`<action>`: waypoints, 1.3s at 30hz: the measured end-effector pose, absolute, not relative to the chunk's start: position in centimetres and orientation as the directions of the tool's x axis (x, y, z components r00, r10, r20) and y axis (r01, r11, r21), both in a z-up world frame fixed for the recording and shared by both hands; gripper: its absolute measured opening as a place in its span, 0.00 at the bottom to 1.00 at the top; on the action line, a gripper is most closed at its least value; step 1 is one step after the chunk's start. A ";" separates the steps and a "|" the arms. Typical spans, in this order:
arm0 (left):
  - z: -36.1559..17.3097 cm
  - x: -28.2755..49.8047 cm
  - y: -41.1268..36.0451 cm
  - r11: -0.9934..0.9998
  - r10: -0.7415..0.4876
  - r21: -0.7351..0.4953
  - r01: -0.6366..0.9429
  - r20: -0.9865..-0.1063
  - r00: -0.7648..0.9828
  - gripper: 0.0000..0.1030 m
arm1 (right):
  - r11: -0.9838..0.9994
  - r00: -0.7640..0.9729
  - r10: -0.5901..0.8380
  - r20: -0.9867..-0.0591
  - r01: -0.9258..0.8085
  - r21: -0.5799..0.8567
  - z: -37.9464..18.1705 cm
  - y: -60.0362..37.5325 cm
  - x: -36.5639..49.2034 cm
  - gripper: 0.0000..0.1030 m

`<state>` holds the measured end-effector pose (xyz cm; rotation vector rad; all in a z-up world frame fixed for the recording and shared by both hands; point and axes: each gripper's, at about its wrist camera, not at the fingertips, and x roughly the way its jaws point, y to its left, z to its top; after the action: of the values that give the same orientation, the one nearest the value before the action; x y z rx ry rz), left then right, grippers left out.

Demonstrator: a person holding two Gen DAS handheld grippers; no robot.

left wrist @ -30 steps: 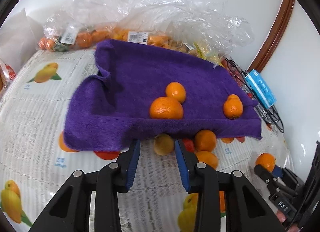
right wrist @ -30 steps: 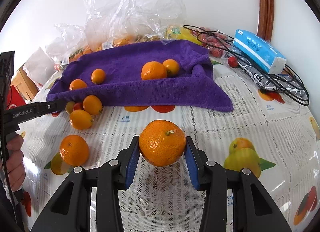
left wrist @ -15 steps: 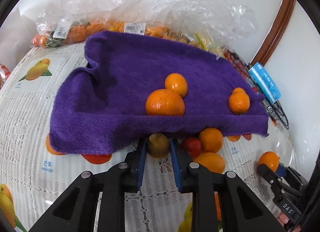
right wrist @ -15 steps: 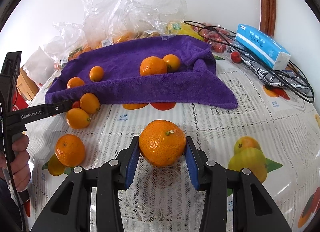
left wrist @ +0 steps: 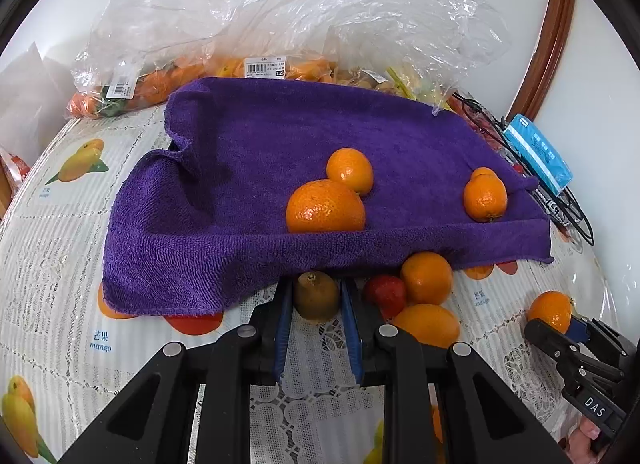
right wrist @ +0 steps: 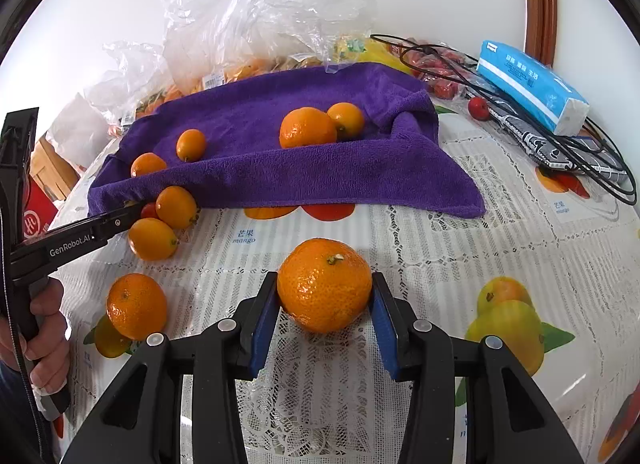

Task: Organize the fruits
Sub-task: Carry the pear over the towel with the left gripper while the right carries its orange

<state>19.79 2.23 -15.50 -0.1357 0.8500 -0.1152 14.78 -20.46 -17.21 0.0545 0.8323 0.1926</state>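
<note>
My left gripper point(left wrist: 316, 296) is shut on a small dull yellow-green fruit point(left wrist: 316, 294) at the front hem of the purple towel point(left wrist: 248, 184). Beside it lie a red fruit point(left wrist: 386, 294) and two kumquats point(left wrist: 426, 278). On the towel sit a tangerine point(left wrist: 325, 208) and smaller oranges point(left wrist: 485, 198). My right gripper point(right wrist: 325, 292) is shut on a large tangerine point(right wrist: 325, 284) over the tablecloth in front of the towel point(right wrist: 320, 168). Another tangerine point(right wrist: 137, 306) lies to its left, near the left gripper point(right wrist: 132, 212).
Clear plastic bags of fruit point(left wrist: 280, 44) stand behind the towel against the wall. A blue tissue pack point(right wrist: 532, 84), black cables point(right wrist: 560, 144) and small red fruits point(right wrist: 478, 108) lie at the back right. The fruit-print tablecloth point(right wrist: 440, 256) covers the table.
My left gripper moved forward to the towel's hem and closed on the small yellow-green fruit. My right gripper kept hold of its tangerine with little movement.
</note>
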 end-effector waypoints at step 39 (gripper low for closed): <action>-6.7 17.7 5.0 0.972 -0.176 -0.229 0.045 -0.592 0.786 0.22 | 0.980 0.797 0.195 -0.571 -0.187 0.074 -7.4 -17.9 15.7 0.42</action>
<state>17.69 5.04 -6.74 -0.2077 0.6562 -0.1198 15.71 -17.85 -7.44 0.0141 0.6148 0.2049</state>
